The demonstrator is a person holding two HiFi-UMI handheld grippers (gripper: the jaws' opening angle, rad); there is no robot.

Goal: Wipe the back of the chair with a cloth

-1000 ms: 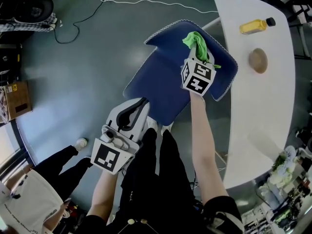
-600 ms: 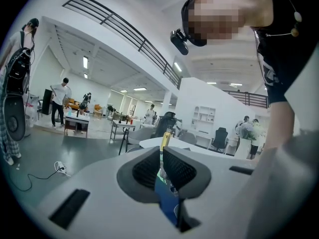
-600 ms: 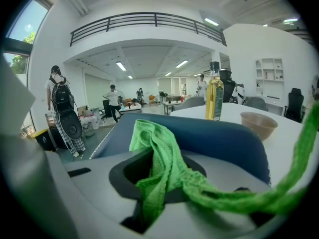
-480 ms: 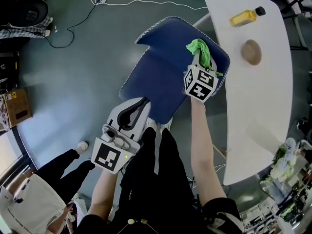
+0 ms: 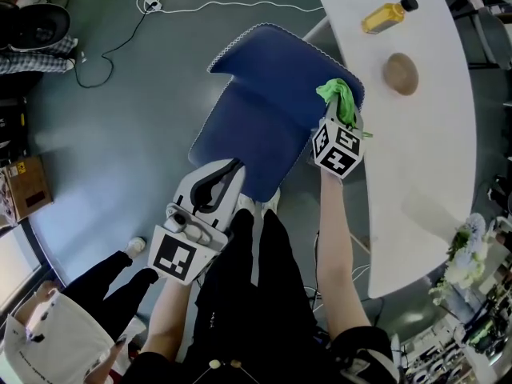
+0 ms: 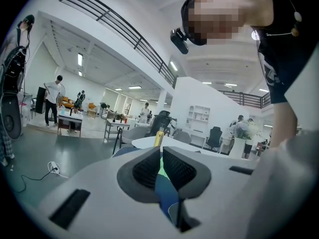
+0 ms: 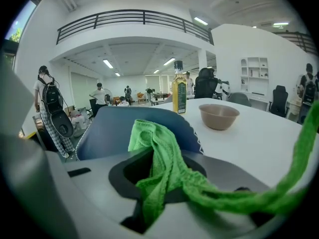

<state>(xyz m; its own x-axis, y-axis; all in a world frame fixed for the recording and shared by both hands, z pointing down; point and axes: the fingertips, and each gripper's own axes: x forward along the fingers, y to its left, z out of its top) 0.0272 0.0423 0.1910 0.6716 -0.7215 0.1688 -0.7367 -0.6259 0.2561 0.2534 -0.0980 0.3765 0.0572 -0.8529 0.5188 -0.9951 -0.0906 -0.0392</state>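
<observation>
The blue chair [image 5: 268, 106] stands on the grey floor in front of me, its back's top edge running along the side nearest the white table. My right gripper [image 5: 342, 117] is shut on a green cloth [image 5: 339, 98] and holds it against the table-side end of that edge. In the right gripper view the cloth [image 7: 164, 168] bunches between the jaws and trails off to the right, with the chair back [image 7: 124, 128] just beyond. My left gripper [image 5: 230, 173] hangs low near my legs, short of the seat's near edge, shut and holding nothing.
The white table [image 5: 432, 174] runs close along the chair's right side and carries a yellow bottle [image 5: 387, 14] and a brown bowl [image 5: 400, 73]. A white cable [image 5: 224, 5] lies on the floor beyond the chair. A person's legs [image 5: 104, 282] are at lower left.
My right gripper has slid the cloth along the top of the chair back toward its table-side end. The left gripper has stayed where it was.
</observation>
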